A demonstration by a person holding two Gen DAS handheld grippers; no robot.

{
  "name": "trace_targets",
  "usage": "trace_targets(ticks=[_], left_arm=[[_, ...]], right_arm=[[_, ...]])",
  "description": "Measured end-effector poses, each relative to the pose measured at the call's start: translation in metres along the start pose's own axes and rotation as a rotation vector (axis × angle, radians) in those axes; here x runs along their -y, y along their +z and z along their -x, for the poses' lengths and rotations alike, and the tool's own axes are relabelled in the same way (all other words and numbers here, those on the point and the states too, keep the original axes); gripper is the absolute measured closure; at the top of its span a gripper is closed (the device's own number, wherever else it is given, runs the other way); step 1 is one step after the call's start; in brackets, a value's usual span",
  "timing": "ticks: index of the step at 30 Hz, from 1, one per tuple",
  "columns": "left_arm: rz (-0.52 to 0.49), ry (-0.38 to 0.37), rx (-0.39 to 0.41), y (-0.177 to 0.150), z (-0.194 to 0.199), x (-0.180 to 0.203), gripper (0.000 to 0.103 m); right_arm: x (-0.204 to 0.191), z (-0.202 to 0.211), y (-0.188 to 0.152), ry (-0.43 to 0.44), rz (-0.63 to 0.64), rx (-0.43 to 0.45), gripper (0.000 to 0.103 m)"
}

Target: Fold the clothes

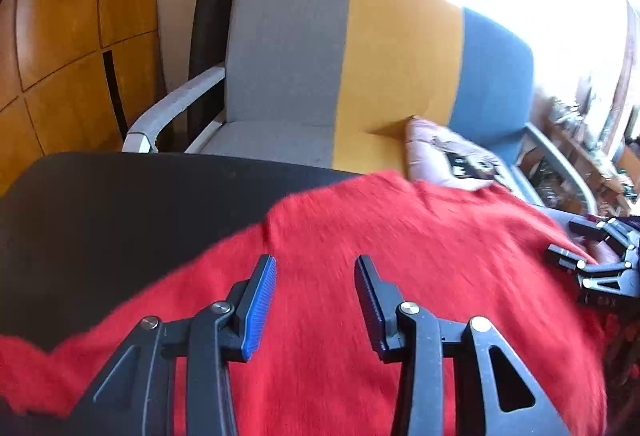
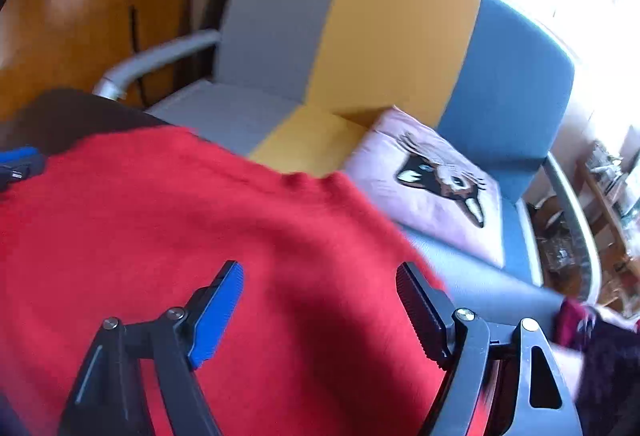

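Observation:
A red knitted garment [image 1: 380, 236] lies spread on a black table [image 1: 120, 204]; it also fills the right wrist view [image 2: 160, 216]. My left gripper [image 1: 316, 264] is open and empty just above the garment, its blue pad and dark pad apart. My right gripper [image 2: 320, 272] is open and empty over the garment's right edge. The right gripper shows at the right edge of the left wrist view [image 1: 576, 240]. The left gripper's blue tip shows at the left edge of the right wrist view [image 2: 20, 160].
A grey, yellow and blue sofa [image 1: 400, 56] with metal armrests stands behind the table. A pink cushion with a cat print [image 2: 432, 180] lies on its seat. Wooden wall panels [image 1: 72, 36] are at left. Cluttered shelves [image 2: 600, 196] stand at right by a bright window.

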State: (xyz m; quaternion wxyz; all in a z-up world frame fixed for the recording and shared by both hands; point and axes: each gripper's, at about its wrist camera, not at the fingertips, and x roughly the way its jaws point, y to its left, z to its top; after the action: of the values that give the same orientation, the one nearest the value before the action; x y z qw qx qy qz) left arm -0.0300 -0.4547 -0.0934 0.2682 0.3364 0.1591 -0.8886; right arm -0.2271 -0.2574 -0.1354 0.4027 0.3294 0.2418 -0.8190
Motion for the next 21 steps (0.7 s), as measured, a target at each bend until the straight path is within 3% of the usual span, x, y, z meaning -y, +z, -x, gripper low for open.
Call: trace_targets(ticks=[4,7,12,14,17,21], left_arm=[[-0.013,-0.042,-0.002,-0.044,0.044,-0.007,0.062],[0.006,-0.065,-0.043,-0.081,0.065,-0.011,0.062],[-0.006,-0.049,-0.108,-0.135,0.090,-0.013,0.062],[-0.025,-0.029,-0.167,-0.159,0.091,-0.018,0.062],[-0.096,0.010,-0.106,-0.184,0.111,-0.020,0.059],[-0.087,0.014,-0.099,-0.196,0.123,-0.021,0.059]], right_arm=[[-0.029,0.056,-0.045,0.156,-0.043,-0.007,0.024],[-0.051,0.083,-0.085,0.213,-0.065,-0.033,0.024],[-0.071,0.102,-0.147,0.187,-0.096,-0.094,0.023],[-0.068,0.110,-0.166,0.159,-0.094,-0.085,0.023],[-0.054,0.127,-0.194,0.156,-0.127,-0.048,0.020],[-0.052,0.142,-0.214,0.156,-0.116,-0.015,0.020]])
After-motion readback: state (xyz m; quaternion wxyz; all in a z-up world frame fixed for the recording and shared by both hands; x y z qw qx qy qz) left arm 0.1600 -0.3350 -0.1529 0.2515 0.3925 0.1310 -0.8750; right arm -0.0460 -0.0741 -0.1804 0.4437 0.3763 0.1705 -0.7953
